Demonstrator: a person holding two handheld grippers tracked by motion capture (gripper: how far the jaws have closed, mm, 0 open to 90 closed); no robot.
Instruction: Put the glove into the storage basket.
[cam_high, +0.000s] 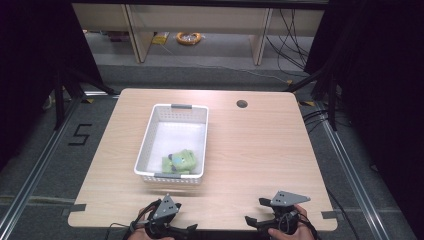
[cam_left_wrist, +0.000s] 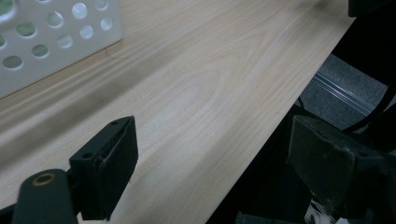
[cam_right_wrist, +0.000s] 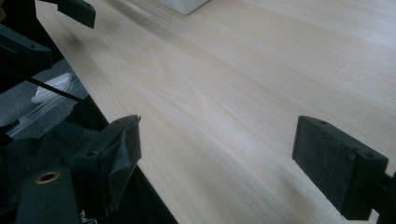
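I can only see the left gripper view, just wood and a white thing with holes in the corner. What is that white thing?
Observer: It's a white basket standing on the table, seen whole in the high view.
Operator: Is anything inside it?
Observer: Yes, a green soft toy lies at the basket's near end.
Operator: Where's the other gripper?
Observer: The right gripper is at the table's near edge, to the right of the left gripper, and its jaws stand wide apart with nothing between them.
Operator: Is mine touching the basket?
Observer: No. From above, bare wood shows between it and the basket.
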